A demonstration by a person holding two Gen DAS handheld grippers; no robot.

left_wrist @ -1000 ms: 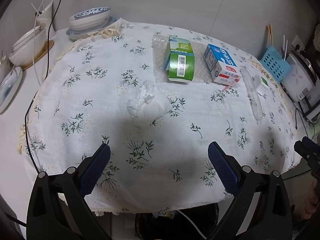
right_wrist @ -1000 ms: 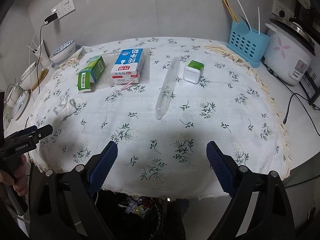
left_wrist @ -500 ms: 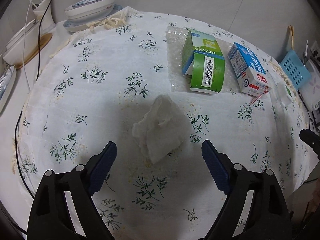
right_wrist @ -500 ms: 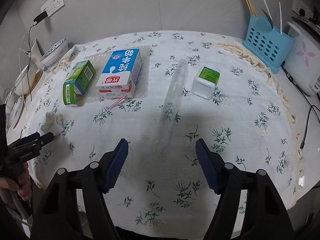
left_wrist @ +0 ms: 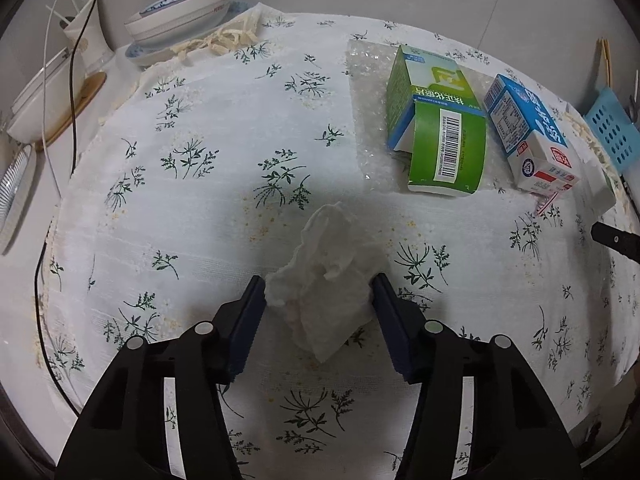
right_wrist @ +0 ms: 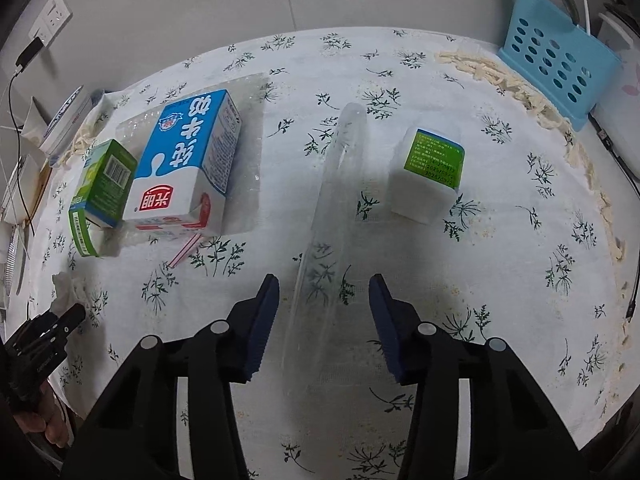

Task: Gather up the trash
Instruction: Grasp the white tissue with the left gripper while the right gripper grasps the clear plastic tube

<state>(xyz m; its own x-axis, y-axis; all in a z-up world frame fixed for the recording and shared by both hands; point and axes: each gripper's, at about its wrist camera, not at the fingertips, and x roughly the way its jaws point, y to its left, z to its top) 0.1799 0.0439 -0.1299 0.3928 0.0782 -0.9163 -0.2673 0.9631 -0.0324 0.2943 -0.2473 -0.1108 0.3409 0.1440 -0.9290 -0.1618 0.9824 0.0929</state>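
The left gripper (left_wrist: 319,292) points down at the worktop (left_wrist: 208,208), which is covered by a white cloth printed with green sprigs. Its jaws have just been closing, and a crumpled white tissue (left_wrist: 326,280) lies between them; both blue pads seem to touch its edges, though whether they press on it cannot be told. The right gripper (right_wrist: 323,296) also points down, its jaws likewise just closing around the near end of a long clear plastic tube (right_wrist: 328,232) that lies flat on the cloth. Gaps show on both sides of the tube, so it is not gripped. To the left of the tube a blue and white milk carton (right_wrist: 188,168) lies on its side on a sheet of clear plastic wrap (right_wrist: 250,152), touching a green box (right_wrist: 106,188) with a barcode. A pink striped straw (right_wrist: 184,250) pokes out just in front of the carton. To the right of the tube stands a small white container with a green label (right_wrist: 430,176). A blue perforated basket (right_wrist: 560,64) sits at the far right edge, and stacked bowls (left_wrist: 180,16) at the far left.
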